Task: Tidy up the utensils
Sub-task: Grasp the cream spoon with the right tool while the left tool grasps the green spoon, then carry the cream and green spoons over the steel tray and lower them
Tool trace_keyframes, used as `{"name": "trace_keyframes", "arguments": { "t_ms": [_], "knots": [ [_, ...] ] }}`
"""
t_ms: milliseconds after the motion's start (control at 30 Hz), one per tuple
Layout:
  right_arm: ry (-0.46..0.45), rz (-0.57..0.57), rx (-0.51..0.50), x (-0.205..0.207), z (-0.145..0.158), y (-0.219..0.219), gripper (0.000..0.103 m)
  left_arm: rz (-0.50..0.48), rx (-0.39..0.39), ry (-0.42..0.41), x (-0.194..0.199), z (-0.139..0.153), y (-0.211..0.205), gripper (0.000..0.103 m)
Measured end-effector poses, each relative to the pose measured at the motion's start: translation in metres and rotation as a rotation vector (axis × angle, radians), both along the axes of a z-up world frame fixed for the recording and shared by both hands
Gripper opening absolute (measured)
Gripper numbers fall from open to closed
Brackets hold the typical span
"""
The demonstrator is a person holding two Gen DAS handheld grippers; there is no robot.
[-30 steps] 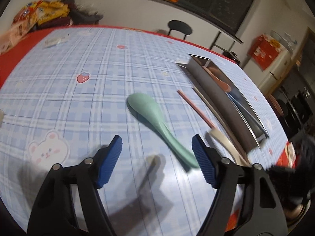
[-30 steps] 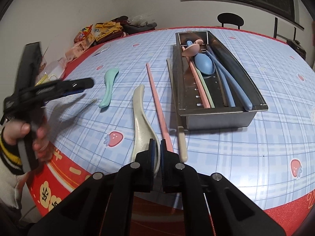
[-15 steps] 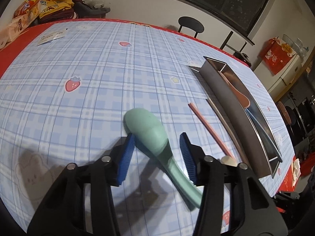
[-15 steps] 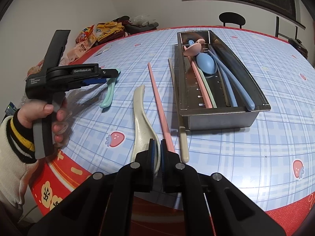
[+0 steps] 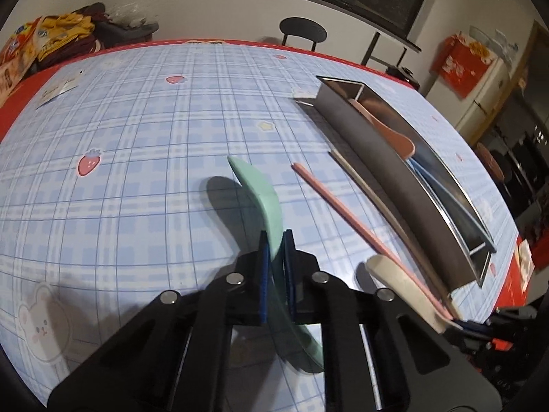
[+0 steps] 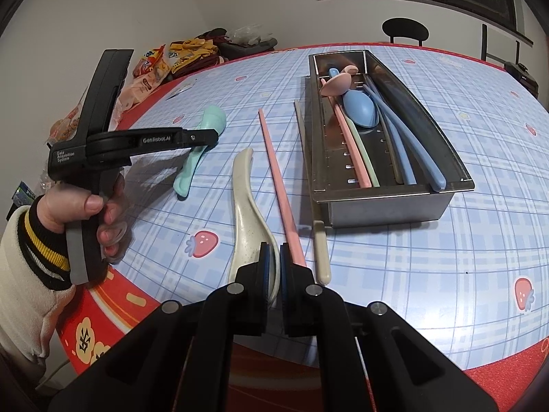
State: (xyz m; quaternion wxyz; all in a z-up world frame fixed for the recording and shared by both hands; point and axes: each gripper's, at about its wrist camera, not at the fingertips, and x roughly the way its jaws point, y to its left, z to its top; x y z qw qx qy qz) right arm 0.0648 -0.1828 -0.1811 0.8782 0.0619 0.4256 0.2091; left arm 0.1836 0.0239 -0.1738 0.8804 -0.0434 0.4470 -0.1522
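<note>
Your path across the counter (image 6: 446,257) to the steel tray (image 6: 387,211) is barred by the cream spoon (image 6: 245,206), pink chopstick (image 6: 278,178) and beige chopstick (image 6: 320,250). Far-left counter: open. Tray's right side: bare.

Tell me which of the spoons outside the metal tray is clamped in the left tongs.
The mint-green spoon: the left tongs are shut on its neck. The cream spoon lies loose on the tablecloth beside the pink chopstick.
</note>
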Motion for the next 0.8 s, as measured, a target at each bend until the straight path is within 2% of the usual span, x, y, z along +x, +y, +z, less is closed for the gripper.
{"name": "trace_keyframes", "arguments": {
  "t_ms": [367, 600, 800],
  "knots": [
    [0.005, 0.000, 0.010, 0.001, -0.001, -0.001, 0.007, -0.075, 0.030, -0.005, -0.037, 0.000, 0.007, 0.012],
    [0.006, 0.000, 0.016, 0.001, -0.001, -0.001, 0.007, -0.066, 0.020, -0.094, -0.058, 0.007, 0.009, 0.011],
    [-0.006, 0.004, 0.030, -0.003, 0.001, -0.003, 0.006, -0.046, -0.042, -0.109, -0.060, 0.011, 0.021, 0.011]
  ]
}}
